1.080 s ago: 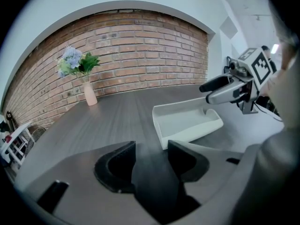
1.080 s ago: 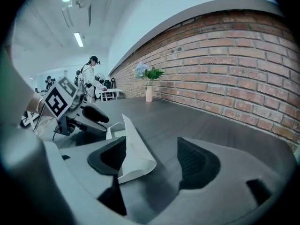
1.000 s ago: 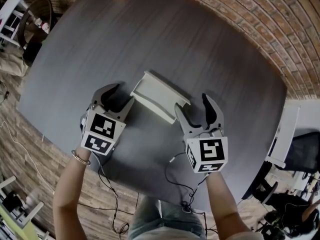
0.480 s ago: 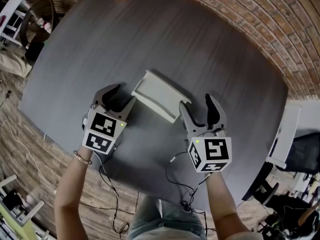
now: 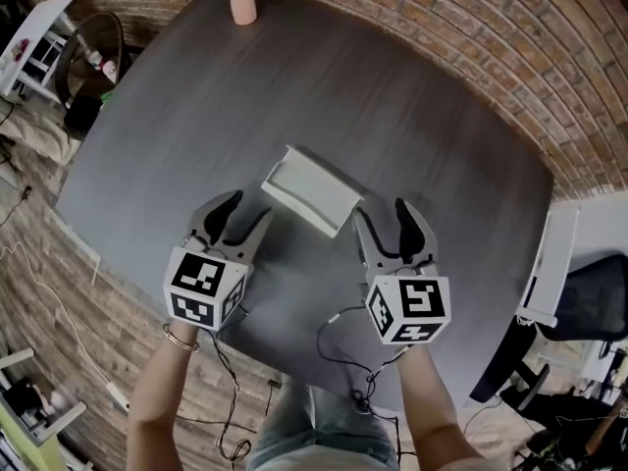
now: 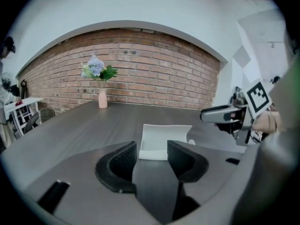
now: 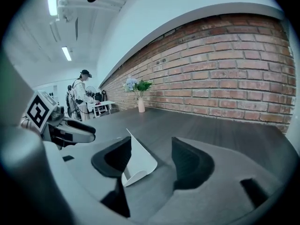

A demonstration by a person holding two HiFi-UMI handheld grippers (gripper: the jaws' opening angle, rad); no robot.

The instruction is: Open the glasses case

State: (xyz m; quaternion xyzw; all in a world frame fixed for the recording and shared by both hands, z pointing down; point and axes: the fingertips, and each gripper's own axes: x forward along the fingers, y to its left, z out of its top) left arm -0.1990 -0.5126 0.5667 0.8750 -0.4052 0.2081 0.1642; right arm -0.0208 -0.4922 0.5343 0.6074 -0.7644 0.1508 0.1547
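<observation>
The white glasses case (image 5: 312, 192) lies open on the dark table (image 5: 392, 96), its lid standing up. My left gripper (image 5: 247, 206) hovers just off the case's near left end, open, with nothing between its fingers. My right gripper (image 5: 383, 211) hovers at the case's right end; its jaws are closing, with nothing between them. The left gripper view has the case (image 6: 164, 139) a little ahead of the left gripper (image 6: 151, 146), with the right gripper (image 6: 225, 115) off to the right. In the right gripper view the case (image 7: 138, 161) sits ahead of the right gripper (image 7: 151, 144), near its left finger.
A pink vase (image 5: 242, 3) with flowers stands at the table's far edge. Cables (image 5: 343, 341) trail over the near edge. A brick wall (image 6: 154, 78) runs behind the table. People (image 7: 82, 95) stand far off by a white table. A black chair (image 5: 589, 297) is at the right.
Both grippers have drawn back from the case and risen a little. The right jaws have narrowed slightly. The case stays open in place.
</observation>
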